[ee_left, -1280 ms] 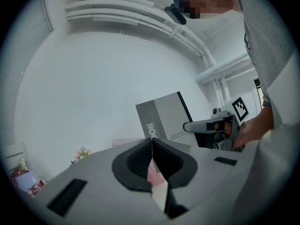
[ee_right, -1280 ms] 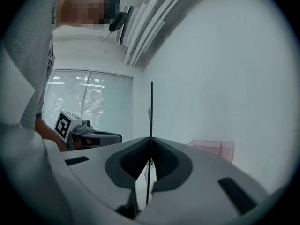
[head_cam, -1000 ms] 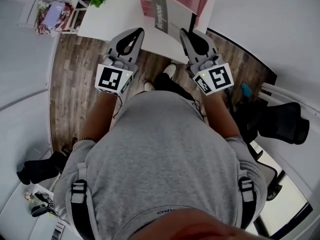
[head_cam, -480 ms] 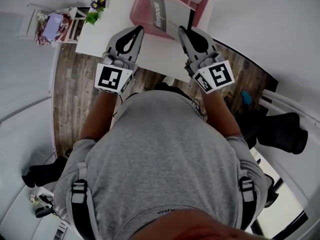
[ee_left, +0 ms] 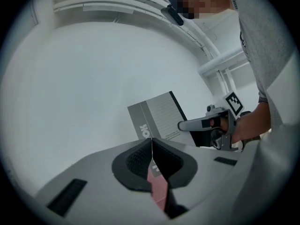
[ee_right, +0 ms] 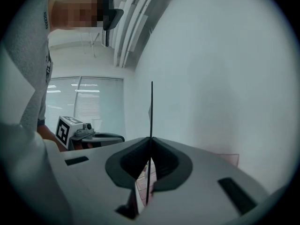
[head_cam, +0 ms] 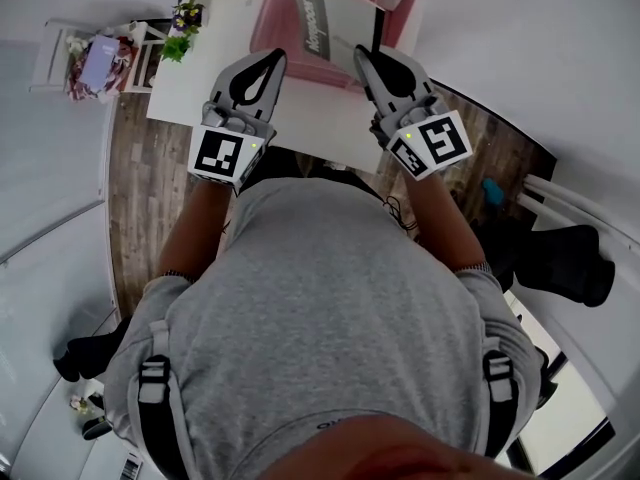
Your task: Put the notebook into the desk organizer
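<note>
A grey notebook (head_cam: 325, 23) with a black spine stands tilted inside the pink desk organizer (head_cam: 263, 36) on the white desk (head_cam: 200, 78). Both grippers are held up side by side over the desk's near edge. My left gripper (head_cam: 272, 58) is shut and empty, its tips in front of the organizer's left wall. My right gripper (head_cam: 362, 53) is shut, its tips just beside the notebook's black spine. The left gripper view shows the notebook (ee_left: 157, 116) with the right gripper (ee_left: 180, 124) in front of its lower right corner. A thin dark line (ee_right: 151, 107), perhaps the notebook edge-on, lines up with the right jaws.
A potted plant (head_cam: 180, 18) sits at the desk's left end. A small white rack with coloured things (head_cam: 95, 53) stands left of the desk. A black chair (head_cam: 570, 253) is at the right. Wooden floor (head_cam: 130, 198) lies below.
The person has stepped toward the desk: the desk and organizer have slid closer in the head view. Both gripper tips now reach over the desk edge. Both jaws stayed shut.
</note>
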`<state>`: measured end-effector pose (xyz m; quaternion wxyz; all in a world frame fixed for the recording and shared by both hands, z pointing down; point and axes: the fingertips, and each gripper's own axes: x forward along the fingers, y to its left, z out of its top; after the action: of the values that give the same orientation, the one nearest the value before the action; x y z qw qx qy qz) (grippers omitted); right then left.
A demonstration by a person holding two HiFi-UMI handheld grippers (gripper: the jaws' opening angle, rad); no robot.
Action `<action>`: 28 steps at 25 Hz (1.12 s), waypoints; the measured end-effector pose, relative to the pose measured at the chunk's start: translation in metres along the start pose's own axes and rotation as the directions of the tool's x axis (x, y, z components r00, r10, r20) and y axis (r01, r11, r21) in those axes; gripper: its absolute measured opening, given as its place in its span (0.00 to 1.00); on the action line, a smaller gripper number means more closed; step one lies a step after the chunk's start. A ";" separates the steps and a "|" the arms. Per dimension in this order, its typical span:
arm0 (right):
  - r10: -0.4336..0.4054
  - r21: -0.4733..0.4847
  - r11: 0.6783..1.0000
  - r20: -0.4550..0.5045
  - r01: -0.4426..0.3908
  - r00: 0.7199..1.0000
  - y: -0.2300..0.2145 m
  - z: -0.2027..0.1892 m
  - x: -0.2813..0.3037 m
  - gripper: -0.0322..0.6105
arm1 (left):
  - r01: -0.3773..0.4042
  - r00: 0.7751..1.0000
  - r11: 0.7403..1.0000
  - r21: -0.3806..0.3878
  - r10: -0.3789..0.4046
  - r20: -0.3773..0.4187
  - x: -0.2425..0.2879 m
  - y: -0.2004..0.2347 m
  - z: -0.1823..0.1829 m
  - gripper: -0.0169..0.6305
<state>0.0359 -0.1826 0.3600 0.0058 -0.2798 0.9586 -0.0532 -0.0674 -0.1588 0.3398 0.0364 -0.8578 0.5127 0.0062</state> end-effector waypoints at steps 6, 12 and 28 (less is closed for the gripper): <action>-0.026 0.076 0.997 -0.007 0.027 1.000 -0.016 0.002 0.029 0.08 | 0.074 0.997 0.997 -0.005 -0.074 -0.025 0.020 0.026 -0.005 0.06; -0.073 0.176 0.981 -0.033 0.078 0.997 -0.037 0.004 0.064 0.08 | 0.145 0.989 0.989 -0.010 -0.145 0.000 0.040 0.067 -0.001 0.06; -0.027 0.665 0.735 -0.167 0.133 0.986 -0.078 -0.050 0.099 0.08 | 0.222 0.971 0.975 -0.013 -0.220 0.092 0.079 0.092 0.013 0.06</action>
<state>-0.0076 -0.2963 0.4199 0.0341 -0.2951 0.8592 -0.4166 -0.1106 -0.2708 0.3181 0.0501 -0.9087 0.4118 0.0467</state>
